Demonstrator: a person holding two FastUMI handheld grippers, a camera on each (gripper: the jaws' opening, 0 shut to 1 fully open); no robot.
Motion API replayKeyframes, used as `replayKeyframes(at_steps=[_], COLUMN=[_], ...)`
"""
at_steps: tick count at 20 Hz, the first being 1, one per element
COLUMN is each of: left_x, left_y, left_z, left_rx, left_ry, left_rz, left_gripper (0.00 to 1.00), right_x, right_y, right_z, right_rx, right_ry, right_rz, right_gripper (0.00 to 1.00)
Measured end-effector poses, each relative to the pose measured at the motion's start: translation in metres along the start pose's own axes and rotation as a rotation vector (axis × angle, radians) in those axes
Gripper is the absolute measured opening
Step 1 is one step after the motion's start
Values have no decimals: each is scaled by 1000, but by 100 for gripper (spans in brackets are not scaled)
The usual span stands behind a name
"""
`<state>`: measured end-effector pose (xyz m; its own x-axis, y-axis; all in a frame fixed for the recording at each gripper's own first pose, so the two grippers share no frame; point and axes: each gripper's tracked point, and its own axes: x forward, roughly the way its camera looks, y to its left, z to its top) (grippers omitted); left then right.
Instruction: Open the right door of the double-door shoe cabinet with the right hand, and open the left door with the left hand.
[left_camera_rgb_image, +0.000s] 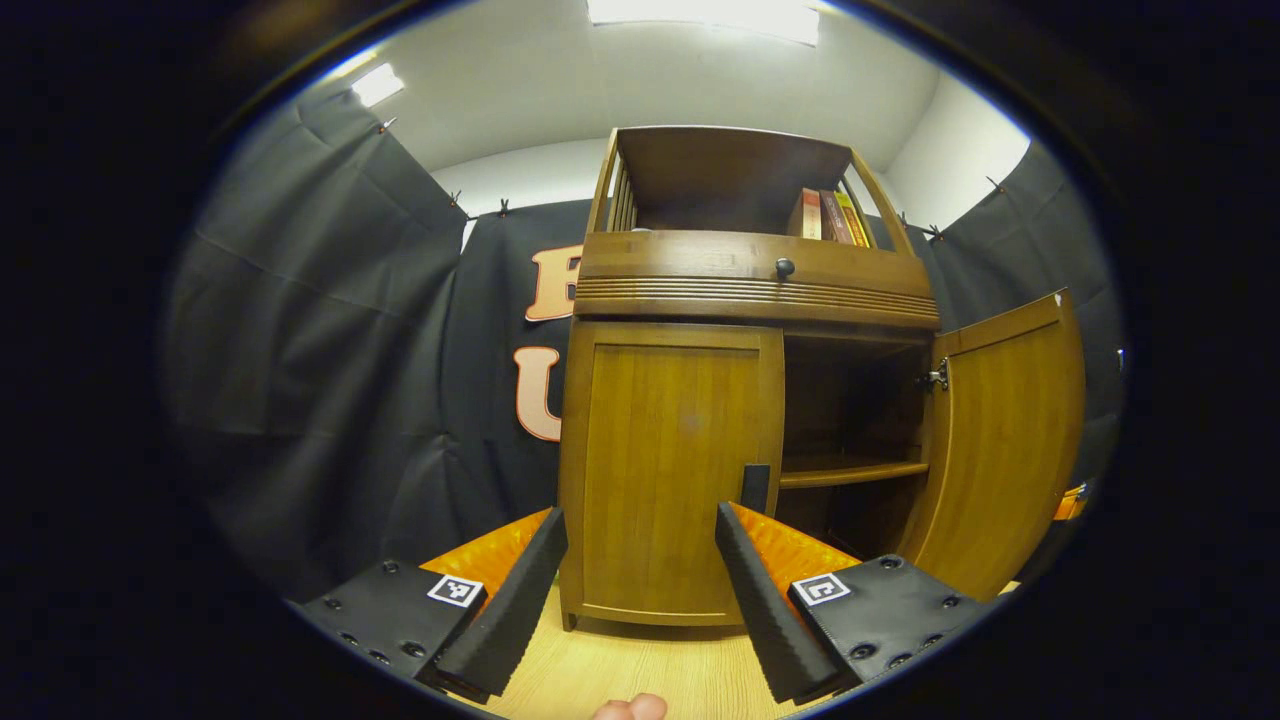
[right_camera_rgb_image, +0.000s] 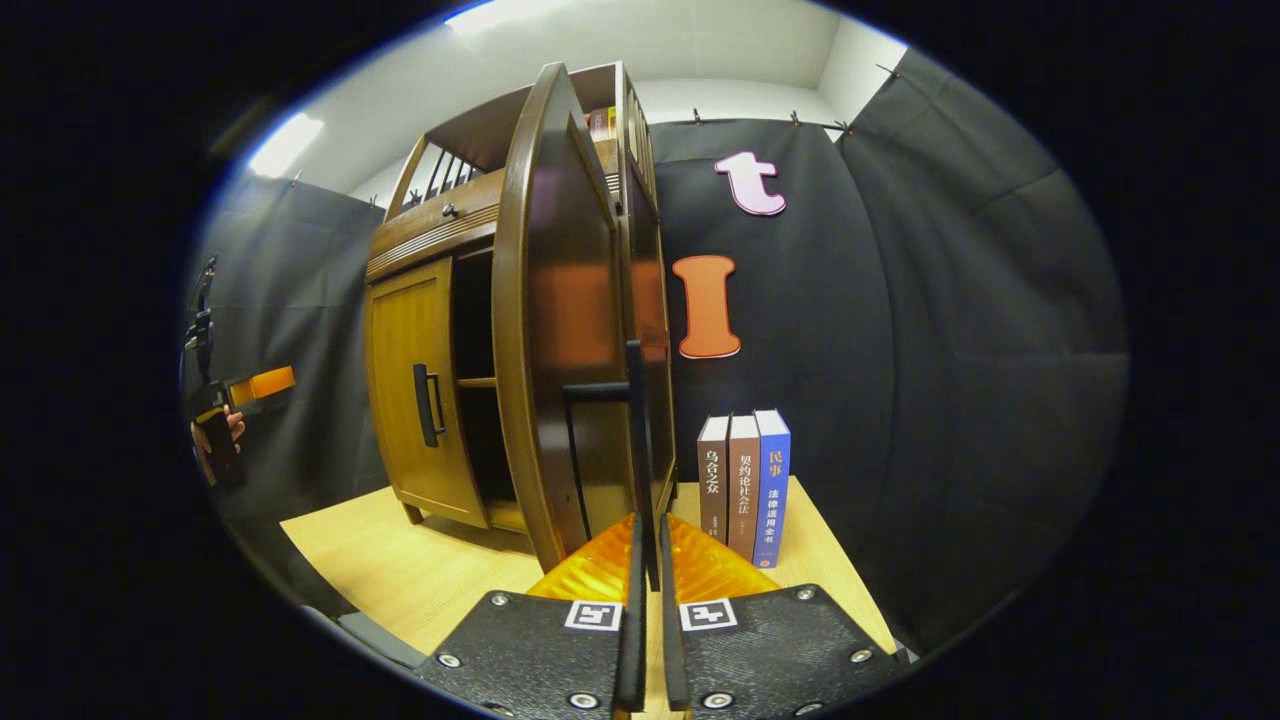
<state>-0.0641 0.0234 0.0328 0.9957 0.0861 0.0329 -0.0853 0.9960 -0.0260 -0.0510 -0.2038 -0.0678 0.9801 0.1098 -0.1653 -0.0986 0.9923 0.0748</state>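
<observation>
Count of things, both views

1 shoe cabinet (left_camera_rgb_image: 700, 440) w/ 2 doors: left door (left_camera_rgb_image: 670, 470) shut, right door (left_camera_rgb_image: 1010, 430) swung open. 2 door handles: one (right_camera_rgb_image: 428, 404) on left door, one (right_camera_rgb_image: 634, 440) on right door. 1 drawer knob (left_camera_rgb_image: 785, 267) at 12 o'clock. 3 books (right_camera_rgb_image: 745, 485) upright on table (right_camera_rgb_image: 400, 570), 3 o'clock of cabinet in right gripper view; approx. 3 more books (left_camera_rgb_image: 830, 216) on top shelf. 2 grippers: left gripper (left_camera_rgb_image: 640, 590), right gripper (right_camera_rgb_image: 647, 600).

The shoe cabinet (left_camera_rgb_image: 670, 450) is made of glossy, smooth brown wood, its handles (right_camera_rgb_image: 428, 404) of matt dark metal, and pale wood-grain laminate covers the table (right_camera_rgb_image: 400, 570).
</observation>
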Motion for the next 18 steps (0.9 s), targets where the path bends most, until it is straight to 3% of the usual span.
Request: replayKeyframes(at_steps=[3,8,11,12,13,14,15,16,17,18], left_x=[5,11,11,11,11,11,10,10,11,12], left_y=[-5,-27,-44,-49,-54,-59,-62,-63,-64,-65], left_z=[-4,-17,-23,-23,-23,-22,-25,-27,-31,-31], left_rx=[-1,-16,-6,2,7,9,11,10,6,-2], left_ry=[9,31,42,44,41,40,44,52,63,70], left_rz=[-9,-66,-115,-129,-144,-159,-166,-170,-173,-178], left_gripper=[96,97,99,95,95,95,95,96,96,97], right_x=[-24,-70,-75,-72,-69,-68,-63,-59,-52,-42], right_y=[-11,4,44,56,67,74,79,89,102,118], right_z=[1,36,55,64,68,71,74,78,81,83], right_rx=[-31,-29,20,26,13,-20,-47,-61,-59,-41], right_ry=[17,-31,-83,-112,-118,-123,-130,-140,-153,-167], right_rz=[-73,-165,-125,-107,-97,-101,-119,-121,-104,-76], right_gripper=[7,6,6,6,14,6,6,15,6,8])
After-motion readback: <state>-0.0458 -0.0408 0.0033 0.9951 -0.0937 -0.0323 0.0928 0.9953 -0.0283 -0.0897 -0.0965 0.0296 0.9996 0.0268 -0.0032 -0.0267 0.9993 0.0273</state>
